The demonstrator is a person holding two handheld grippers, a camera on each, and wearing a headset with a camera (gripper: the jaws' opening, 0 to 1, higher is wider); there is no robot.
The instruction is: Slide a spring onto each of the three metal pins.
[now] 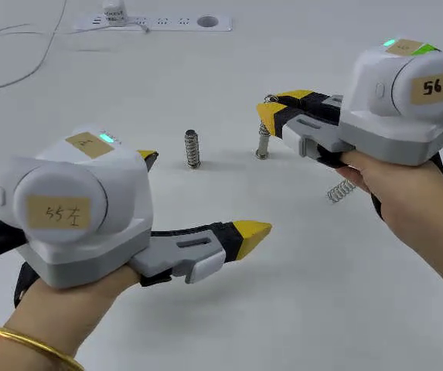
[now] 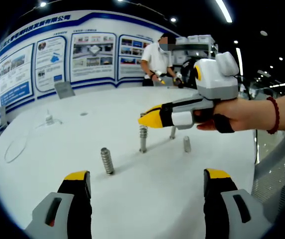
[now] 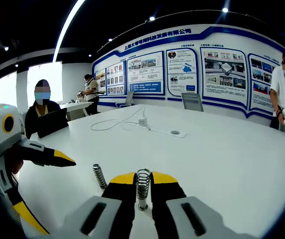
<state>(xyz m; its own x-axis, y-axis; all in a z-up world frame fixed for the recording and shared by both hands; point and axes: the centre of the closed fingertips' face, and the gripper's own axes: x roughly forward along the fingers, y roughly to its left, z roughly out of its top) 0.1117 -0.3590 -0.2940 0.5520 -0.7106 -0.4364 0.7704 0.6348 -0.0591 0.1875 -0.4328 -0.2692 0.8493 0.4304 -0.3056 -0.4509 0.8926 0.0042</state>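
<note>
I am pinching a spring, likely light and squashy, by its upper coils in my right claw; left claw idling spread.

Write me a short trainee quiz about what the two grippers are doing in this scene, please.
1. True or false: the left gripper is shut.
2. What does the right gripper clamp? A) a screwdriver B) a spring standing over a pin C) nothing
3. Fill in: a loose spring lies on the ___.
Key: 1 false, its jaws stand wide open; 2 B; 3 table.
</note>
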